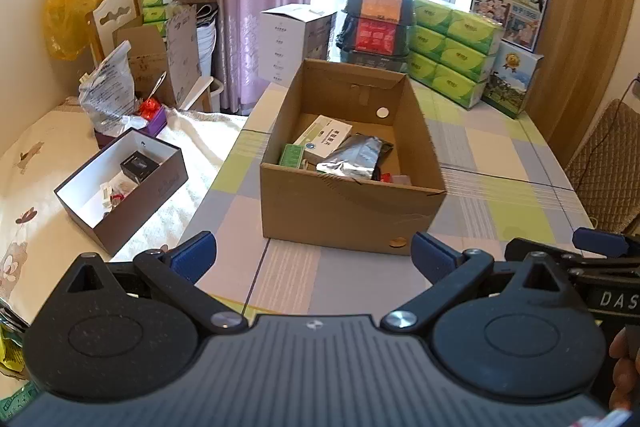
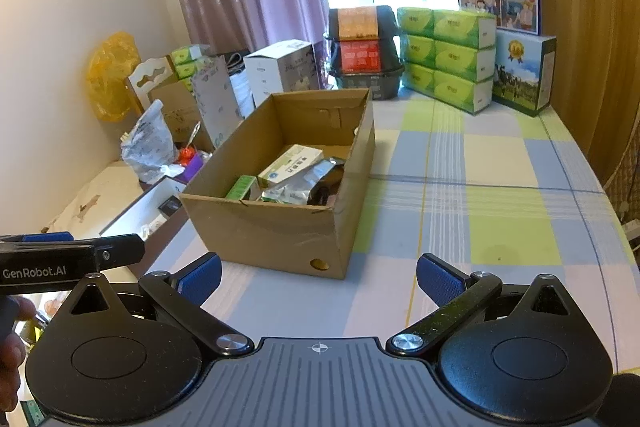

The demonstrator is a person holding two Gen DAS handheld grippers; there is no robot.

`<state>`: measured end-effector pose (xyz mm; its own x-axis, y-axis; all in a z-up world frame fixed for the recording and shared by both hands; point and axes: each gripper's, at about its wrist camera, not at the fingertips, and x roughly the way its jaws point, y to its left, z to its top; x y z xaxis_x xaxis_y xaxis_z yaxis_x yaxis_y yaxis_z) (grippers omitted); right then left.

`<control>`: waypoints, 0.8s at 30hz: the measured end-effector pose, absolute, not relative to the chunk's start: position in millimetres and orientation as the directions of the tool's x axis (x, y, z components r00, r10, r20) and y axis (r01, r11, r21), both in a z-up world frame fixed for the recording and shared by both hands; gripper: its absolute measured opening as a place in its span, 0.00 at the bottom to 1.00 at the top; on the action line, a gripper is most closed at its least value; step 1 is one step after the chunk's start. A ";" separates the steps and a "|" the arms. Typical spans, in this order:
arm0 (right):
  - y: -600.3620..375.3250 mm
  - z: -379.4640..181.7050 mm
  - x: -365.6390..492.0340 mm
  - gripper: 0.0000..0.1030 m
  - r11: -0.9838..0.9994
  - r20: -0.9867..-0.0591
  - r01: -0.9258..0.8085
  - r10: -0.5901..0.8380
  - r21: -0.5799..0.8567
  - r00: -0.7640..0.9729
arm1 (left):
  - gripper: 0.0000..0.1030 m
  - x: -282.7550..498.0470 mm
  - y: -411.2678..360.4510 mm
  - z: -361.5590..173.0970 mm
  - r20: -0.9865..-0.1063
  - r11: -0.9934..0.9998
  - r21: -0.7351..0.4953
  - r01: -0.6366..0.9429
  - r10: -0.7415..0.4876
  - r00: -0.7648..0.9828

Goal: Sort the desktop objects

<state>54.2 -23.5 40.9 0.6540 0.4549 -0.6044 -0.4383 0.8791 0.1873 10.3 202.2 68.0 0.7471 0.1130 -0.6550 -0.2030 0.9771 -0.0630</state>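
Hovering side by side, the left gripper (image 1: 314, 255) and right gripper (image 2: 319, 277) are both spread wide and empty, facing the cardboard box (image 1: 352, 211) on the surface (image 2: 500, 195), probably since everything's already dropped inside.

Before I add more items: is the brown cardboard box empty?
Not empty. The brown cardboard box holds a white-green carton and a silver foil pouch.

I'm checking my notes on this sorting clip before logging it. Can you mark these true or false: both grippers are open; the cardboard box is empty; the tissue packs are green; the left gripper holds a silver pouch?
1. Both the left gripper and the right gripper are open: true.
2. The cardboard box is empty: false, it holds a silver pouch and small cartons.
3. The tissue packs are green: true.
4. The left gripper holds the pouch: false, it holds nothing.
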 end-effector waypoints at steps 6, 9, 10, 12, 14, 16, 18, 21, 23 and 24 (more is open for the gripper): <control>-28.4 49.1 37.0 0.98 0.884 -0.588 -0.436 0.445 0.167 0.676 | 0.99 -1.5 194.6 80.9 -0.634 0.978 -0.030 -0.204 0.140 0.761; -30.8 52.7 30.9 0.98 0.884 -0.583 -0.440 0.444 0.159 0.680 | 0.99 -5.8 192.5 84.5 -0.629 0.976 -0.013 -0.217 0.161 0.760; -31.5 53.6 29.1 0.98 0.884 -0.582 -0.442 0.443 0.155 0.682 | 0.99 -6.9 192.6 85.2 -0.630 0.975 -0.014 -0.220 0.162 0.759; -32.2 54.7 26.3 0.98 0.884 -0.582 -0.444 0.440 0.146 0.684 | 0.99 -9.3 192.6 86.0 -0.631 0.975 -0.018 -0.220 0.160 0.759; -32.6 55.2 23.8 0.98 0.885 -0.583 -0.444 0.436 0.141 0.685 | 0.99 -11.7 192.5 86.4 -0.631 0.975 -0.018 -0.220 0.160 0.759; -32.5 54.4 22.2 0.98 0.886 -0.588 -0.444 0.433 0.137 0.683 | 0.99 -13.0 191.7 87.1 -0.629 0.976 -0.014 -0.217 0.160 0.760; -31.9 53.6 20.7 0.98 0.886 -0.592 -0.445 0.431 0.133 0.681 | 0.99 -14.6 190.5 87.4 -0.629 0.977 -0.009 -0.214 0.161 0.761; -30.8 52.4 19.7 0.98 0.886 -0.599 -0.446 0.428 0.129 0.677 | 0.99 -15.4 188.6 86.9 -0.629 0.978 -0.003 -0.210 0.161 0.760; -31.3 51.9 20.2 0.98 0.887 -0.601 -0.444 0.426 0.129 0.676 | 0.99 -15.7 187.4 86.6 -0.629 0.978 -0.003 -0.208 0.160 0.761; -32.1 51.3 20.6 0.98 0.887 -0.602 -0.442 0.425 0.130 0.676 | 0.99 -15.7 186.8 86.5 -0.630 0.978 -0.003 -0.207 0.159 0.760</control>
<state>20.6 -32.1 51.3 0.6756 0.4249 -0.6025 -0.4424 0.8874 0.1296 -15.7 186.8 86.5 0.7603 0.1588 -0.6299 -0.2067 0.9784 -0.0028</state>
